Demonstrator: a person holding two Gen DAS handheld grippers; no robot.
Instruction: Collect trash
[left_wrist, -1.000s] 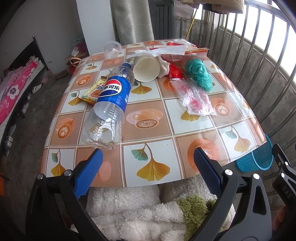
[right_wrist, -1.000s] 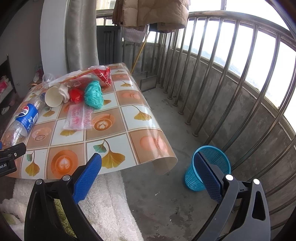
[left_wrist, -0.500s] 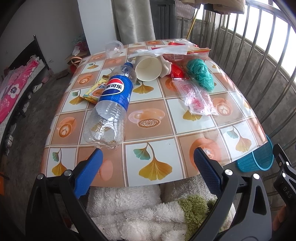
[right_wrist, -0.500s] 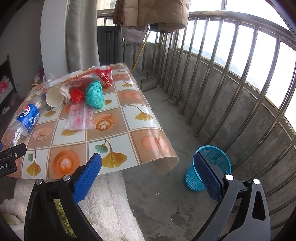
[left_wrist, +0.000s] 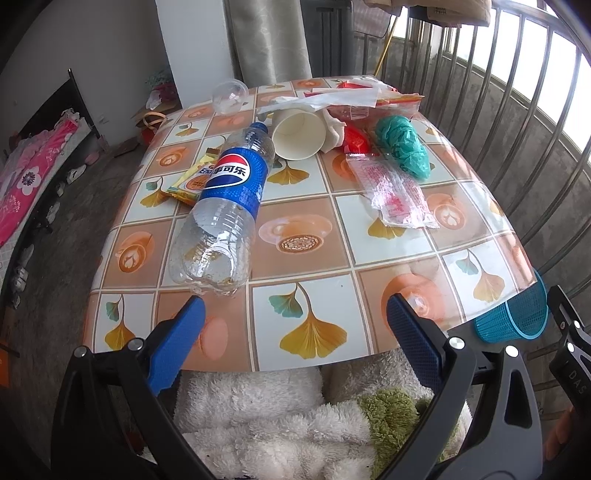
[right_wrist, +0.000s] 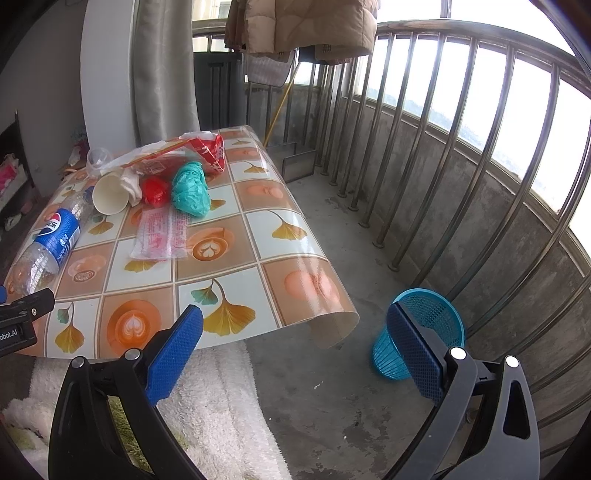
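An empty Pepsi bottle (left_wrist: 225, 206) lies on the patterned table (left_wrist: 306, 332), its base just beyond my open left gripper (left_wrist: 295, 332). Behind it sit a paper cup (left_wrist: 299, 134) on its side, a yellow wrapper (left_wrist: 192, 181), a clear red-printed packet (left_wrist: 397, 192), a teal bag (left_wrist: 404, 146), a red wad (left_wrist: 356, 140) and a clear plastic cup (left_wrist: 229, 96). My right gripper (right_wrist: 295, 339) is open over the table's near right corner (right_wrist: 332, 317), holding nothing. The blue mesh bin (right_wrist: 417, 332) stands on the floor to the right of the table.
A metal railing (right_wrist: 461, 166) runs along the balcony's right side. A fluffy white and green rug (left_wrist: 277, 417) lies below the table's front edge. A curtain (right_wrist: 162, 70) and hanging coat (right_wrist: 303, 26) are at the back. Bare concrete floor (right_wrist: 332, 398) surrounds the bin.
The left gripper has edged forward toward the bottle's base, so the table items look slightly nearer. The right gripper view has barely shifted. Both grippers stay open.
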